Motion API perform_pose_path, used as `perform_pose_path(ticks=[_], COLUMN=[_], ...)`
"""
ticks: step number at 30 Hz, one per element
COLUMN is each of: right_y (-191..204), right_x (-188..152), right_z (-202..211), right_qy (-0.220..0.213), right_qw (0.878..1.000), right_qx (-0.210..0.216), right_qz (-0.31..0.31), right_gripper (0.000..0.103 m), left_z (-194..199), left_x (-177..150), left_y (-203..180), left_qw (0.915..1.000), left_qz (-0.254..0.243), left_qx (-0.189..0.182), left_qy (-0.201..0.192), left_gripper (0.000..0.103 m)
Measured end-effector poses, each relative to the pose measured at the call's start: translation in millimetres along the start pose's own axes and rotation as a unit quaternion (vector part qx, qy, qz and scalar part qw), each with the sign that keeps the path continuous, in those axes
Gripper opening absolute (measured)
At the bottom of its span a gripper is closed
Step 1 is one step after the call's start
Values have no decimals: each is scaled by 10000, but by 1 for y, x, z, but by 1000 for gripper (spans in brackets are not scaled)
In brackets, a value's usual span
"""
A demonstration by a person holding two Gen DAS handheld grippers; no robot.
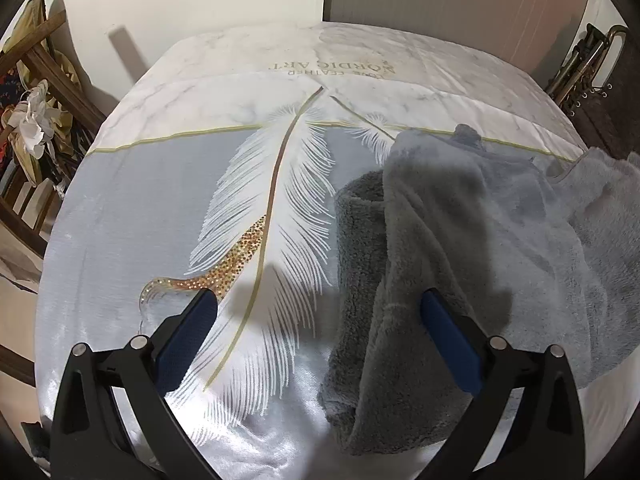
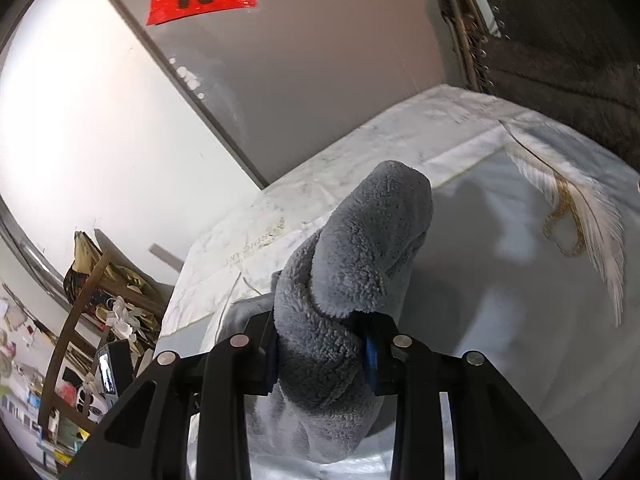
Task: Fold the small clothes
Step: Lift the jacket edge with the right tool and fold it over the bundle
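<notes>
On bed: R claw (image 2: pixel 320 354) pinches fleece (image 2: pixel 360 256).

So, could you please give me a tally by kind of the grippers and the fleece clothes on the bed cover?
Grippers: 2, the left gripper open above the bed cover, the right gripper shut on fleece.
Grey fleece garments: 1 that I can tell; the pile may hold more.
Total: 3

Fleece garment (image 1: pixel 460 240) grey; bedspread (image 1: pixel 140 200) pale blue-grey, white-marble top, white feather print, gold glitter; claw pads (image 1: pixel 188 344) blue.
</notes>
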State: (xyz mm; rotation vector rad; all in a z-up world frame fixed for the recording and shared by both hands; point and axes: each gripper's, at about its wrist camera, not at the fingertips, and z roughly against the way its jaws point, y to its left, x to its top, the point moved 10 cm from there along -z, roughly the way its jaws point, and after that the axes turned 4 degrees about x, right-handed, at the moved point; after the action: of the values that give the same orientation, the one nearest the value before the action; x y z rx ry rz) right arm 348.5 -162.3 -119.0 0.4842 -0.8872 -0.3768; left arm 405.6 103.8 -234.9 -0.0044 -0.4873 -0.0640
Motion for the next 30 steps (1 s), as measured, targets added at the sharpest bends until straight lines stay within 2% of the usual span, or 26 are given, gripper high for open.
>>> perform_pose_path(ticks=[16, 25, 30], right_y=[85, 125, 152], right_x=[-3, -26, -48], right_z=[-21, -42, -55], right_qy=[128, 387, 572], right_qw=[9965, 9913, 9844], right_qx=[379, 506, 518], right_qz=[738, 1154, 1583], right_gripper=[32, 32, 32], left_z=[5, 9, 8], left_x=[7, 19, 23], left_y=[14, 47, 70], left_qw=[9997, 9968, 9935], left_qz=[216, 786, 1128], left_qx=[-104, -145, -133], left_qy=[-45, -87, -62], left_gripper=[99, 99, 99])
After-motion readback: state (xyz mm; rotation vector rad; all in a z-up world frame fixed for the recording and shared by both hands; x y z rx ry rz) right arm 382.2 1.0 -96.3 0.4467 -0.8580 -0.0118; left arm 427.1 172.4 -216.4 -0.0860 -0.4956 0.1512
